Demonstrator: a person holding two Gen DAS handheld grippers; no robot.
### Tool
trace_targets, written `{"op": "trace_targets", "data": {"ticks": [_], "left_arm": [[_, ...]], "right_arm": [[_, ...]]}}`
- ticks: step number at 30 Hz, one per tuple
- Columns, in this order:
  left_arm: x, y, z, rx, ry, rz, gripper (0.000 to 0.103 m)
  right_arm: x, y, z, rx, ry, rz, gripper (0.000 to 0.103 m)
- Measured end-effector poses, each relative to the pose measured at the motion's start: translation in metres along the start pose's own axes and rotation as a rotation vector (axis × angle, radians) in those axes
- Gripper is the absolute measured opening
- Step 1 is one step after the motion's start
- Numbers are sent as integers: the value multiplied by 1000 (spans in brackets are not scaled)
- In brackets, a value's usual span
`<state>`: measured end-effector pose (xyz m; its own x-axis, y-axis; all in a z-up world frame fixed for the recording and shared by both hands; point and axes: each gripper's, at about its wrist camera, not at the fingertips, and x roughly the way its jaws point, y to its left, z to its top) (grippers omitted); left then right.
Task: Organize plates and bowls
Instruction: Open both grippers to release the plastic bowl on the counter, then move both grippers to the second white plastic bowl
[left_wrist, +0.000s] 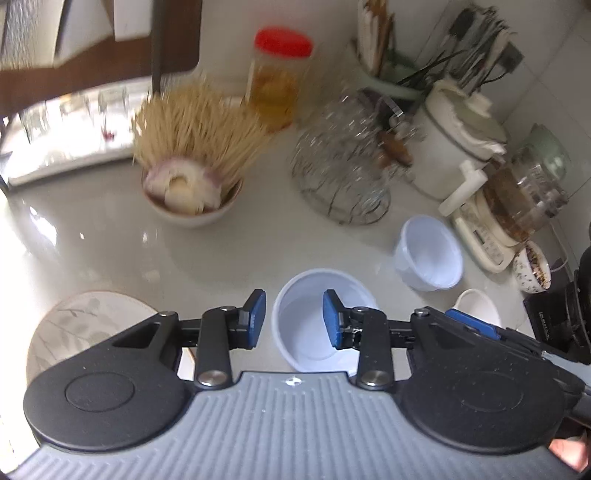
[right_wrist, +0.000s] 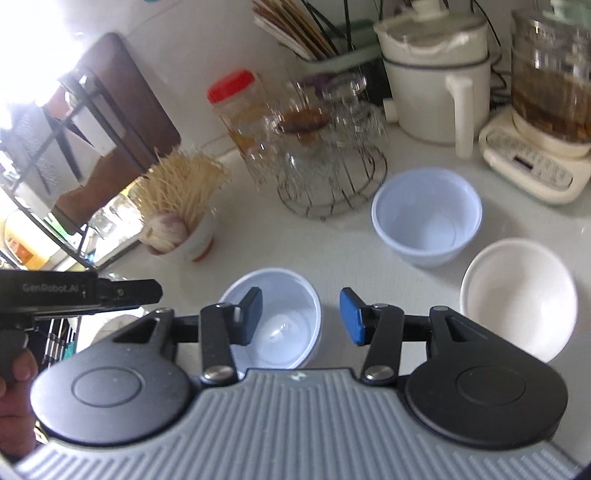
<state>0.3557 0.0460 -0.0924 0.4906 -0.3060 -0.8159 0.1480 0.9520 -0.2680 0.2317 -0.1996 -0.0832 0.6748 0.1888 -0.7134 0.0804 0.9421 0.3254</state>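
Both wrist cameras look steeply down from close above the worktop (left_wrist: 110, 240) toward the back wall, the left one directly over the near pale-blue bowl (left_wrist: 314, 321) and the right one just to its right (right_wrist: 280, 317), and both share that bowl, the second blue bowl (right_wrist: 426, 214) and the wire rack (left_wrist: 343, 173) beyond it.

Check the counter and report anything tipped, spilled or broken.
Nothing looks spilled or broken. The three empty bowls sit scattered rather than stacked: a near pale blue bowl, a far pale blue bowl and a white bowl. Blur hides finer detail.
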Motion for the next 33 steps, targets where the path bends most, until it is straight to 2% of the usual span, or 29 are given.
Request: {"op": "trace_targets", "data": {"ticks": [3,11,18,28,33], "left_arm": [[-17,-10,0,-17,-24,-26,39],[-59,-29,-3,44,-95,-35,39],[-93,-26,-13,87,-172,-68,39],[-111,-8,-32,149,-178,-119,39],[-116,-5,-45,182,-166,-180,39]], "right_arm": [[-13,0,4,-16,-22,-6,50],[-48,12,6,-40,-74,-2,50],[-74,34,-4,-41,-143,-38,50],[-106,57,-25,-24,-204,-124,50],[-119,65,-44,-1,-228,-170,50]]}}
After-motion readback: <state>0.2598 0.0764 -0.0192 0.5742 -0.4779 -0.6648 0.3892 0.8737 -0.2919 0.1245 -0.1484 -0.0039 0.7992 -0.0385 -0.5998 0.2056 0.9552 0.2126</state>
